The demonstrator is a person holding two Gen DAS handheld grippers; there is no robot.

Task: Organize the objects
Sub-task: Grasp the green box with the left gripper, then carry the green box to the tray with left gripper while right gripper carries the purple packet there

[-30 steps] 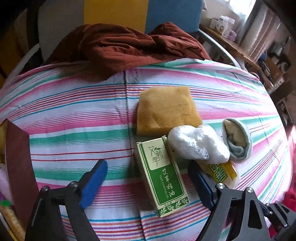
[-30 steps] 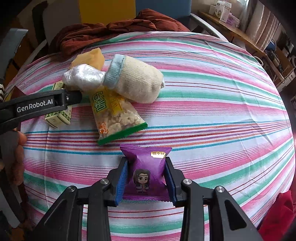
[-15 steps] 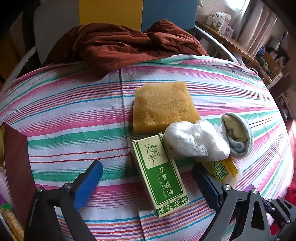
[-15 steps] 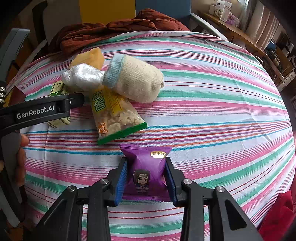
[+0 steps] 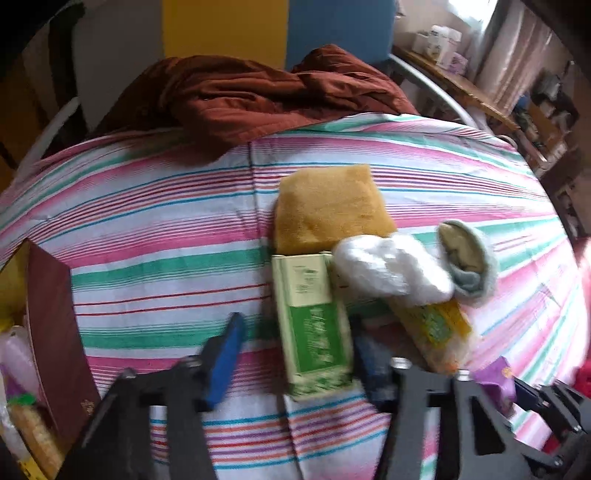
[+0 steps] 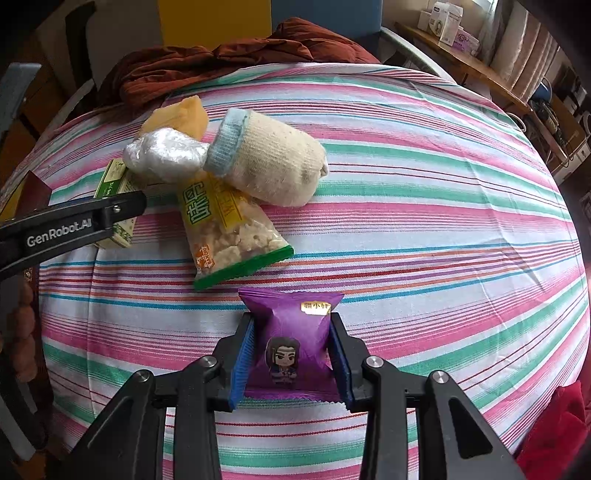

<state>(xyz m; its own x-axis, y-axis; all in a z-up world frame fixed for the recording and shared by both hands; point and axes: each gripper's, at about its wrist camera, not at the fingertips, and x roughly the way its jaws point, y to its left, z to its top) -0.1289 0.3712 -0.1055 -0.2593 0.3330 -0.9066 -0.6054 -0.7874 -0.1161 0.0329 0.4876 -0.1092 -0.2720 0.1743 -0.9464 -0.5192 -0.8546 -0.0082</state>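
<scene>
On the striped cloth lies a pile: a green and white box, a yellow sponge, a crumpled white plastic wrap, a rolled cream sock and a yellow snack bag. My left gripper is open, its jaws either side of the box's near end. In the right wrist view the pile shows as box, sock and snack bag. My right gripper is shut on a purple snack packet low over the cloth.
A rust-brown quilted jacket is heaped at the far edge. A dark red box with small items stands at the left. The left tool's arm reaches in from the left. A shelf with cartons is at the back right.
My left gripper has moved forward and right so its jaws now bracket the green box, and they have narrowed. The right gripper and purple packet have not moved.
</scene>
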